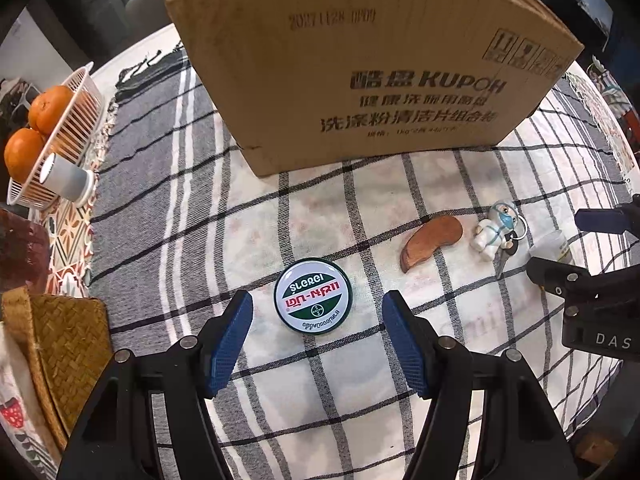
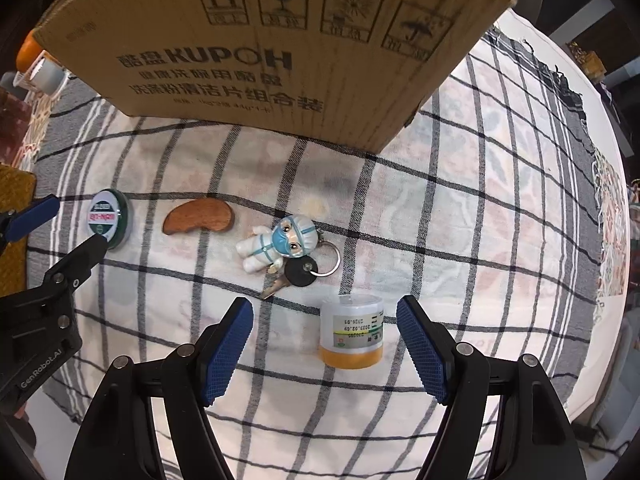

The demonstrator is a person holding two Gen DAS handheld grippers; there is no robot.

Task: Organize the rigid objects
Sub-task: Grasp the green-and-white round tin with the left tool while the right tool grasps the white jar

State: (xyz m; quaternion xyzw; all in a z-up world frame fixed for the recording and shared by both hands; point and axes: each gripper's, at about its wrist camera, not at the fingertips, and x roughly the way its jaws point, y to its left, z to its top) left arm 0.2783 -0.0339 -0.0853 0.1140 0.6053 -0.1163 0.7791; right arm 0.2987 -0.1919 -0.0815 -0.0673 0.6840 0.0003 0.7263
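Open left claw (image 1: 316, 312) flanks round tin (image 1: 313, 297); open right claw (image 2: 324, 320) flanks bottle (image 2: 351, 330), cardboard box (image 2: 280, 40) behind.

The cardboard box (image 1: 360, 80) walls off the far side of the checked cloth (image 1: 360, 380), while the strip in front of it lies bare. Along the row, the round tin (image 1: 313, 297), wooden piece (image 1: 430, 242), figurine keychain (image 2: 280, 244) and small jar (image 2: 352, 330) lie apart, with open gaps between them. At the left edge a white basket (image 1: 76, 136) and a woven mat (image 1: 68, 344) crowd the cloth's border.

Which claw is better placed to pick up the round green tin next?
Left. The left claw hangs open right over the round green tin, which sits between its fingers. The right claw frames the small jar instead.
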